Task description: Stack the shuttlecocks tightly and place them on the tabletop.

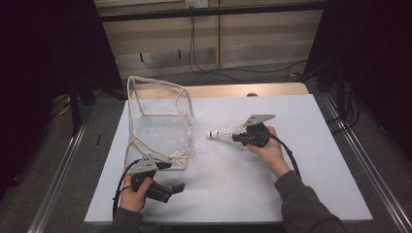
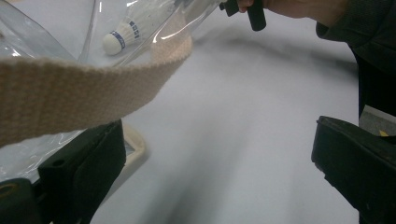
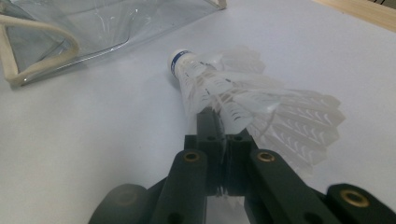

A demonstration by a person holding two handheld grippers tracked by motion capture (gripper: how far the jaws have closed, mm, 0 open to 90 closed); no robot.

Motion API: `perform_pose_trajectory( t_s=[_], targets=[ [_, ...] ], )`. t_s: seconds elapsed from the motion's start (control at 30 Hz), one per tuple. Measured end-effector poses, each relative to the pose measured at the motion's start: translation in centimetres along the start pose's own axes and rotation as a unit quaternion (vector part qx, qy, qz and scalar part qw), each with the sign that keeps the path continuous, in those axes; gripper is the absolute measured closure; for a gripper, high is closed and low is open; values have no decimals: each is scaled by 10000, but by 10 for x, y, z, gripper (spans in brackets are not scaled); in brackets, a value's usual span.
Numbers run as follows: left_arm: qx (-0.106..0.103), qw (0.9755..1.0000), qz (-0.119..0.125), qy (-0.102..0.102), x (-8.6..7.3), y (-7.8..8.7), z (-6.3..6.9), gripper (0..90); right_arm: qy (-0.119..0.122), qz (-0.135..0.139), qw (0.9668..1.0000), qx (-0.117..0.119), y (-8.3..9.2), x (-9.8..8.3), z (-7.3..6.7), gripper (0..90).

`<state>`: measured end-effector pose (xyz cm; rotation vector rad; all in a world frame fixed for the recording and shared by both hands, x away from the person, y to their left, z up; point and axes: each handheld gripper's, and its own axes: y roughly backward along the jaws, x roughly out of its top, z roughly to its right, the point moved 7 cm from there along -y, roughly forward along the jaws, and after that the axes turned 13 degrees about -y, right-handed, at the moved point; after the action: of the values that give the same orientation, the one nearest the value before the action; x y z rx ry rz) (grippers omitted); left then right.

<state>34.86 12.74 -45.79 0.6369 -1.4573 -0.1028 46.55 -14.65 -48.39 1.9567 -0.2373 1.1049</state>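
Holding a shuttlecock (image 1: 224, 132) by its feathers, the right tongs (image 1: 237, 134) hover just beside the bag (image 1: 160, 119); left tongs (image 1: 174, 175) gape wide, empty. Bagging remains.

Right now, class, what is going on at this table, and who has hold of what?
A person works two hand-held tools at a white table. The right tool is shut on the feathers of a white shuttlecock, whose cork tip points toward a clear plastic bag with cream fabric trim. The left tool sits by the bag's near corner with its jaws open, the bag's cream strap lying across one jaw. The shuttlecock is not yet in the bag.
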Motion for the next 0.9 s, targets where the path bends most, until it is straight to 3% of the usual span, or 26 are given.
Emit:
perform_pose_trajectory(
  t_s=[0.37, 0.9],
  targets=[
    [5, 10000, -9, -10, 0, 0, 0, 32, 14, -41, 10000, -16, -2, -2, -1, 871],
    [7, 10000, -16, -3, 0, 0, -1, 32, -57, -220, 9997, -76, -3, -7, -1, 742]
  ],
)
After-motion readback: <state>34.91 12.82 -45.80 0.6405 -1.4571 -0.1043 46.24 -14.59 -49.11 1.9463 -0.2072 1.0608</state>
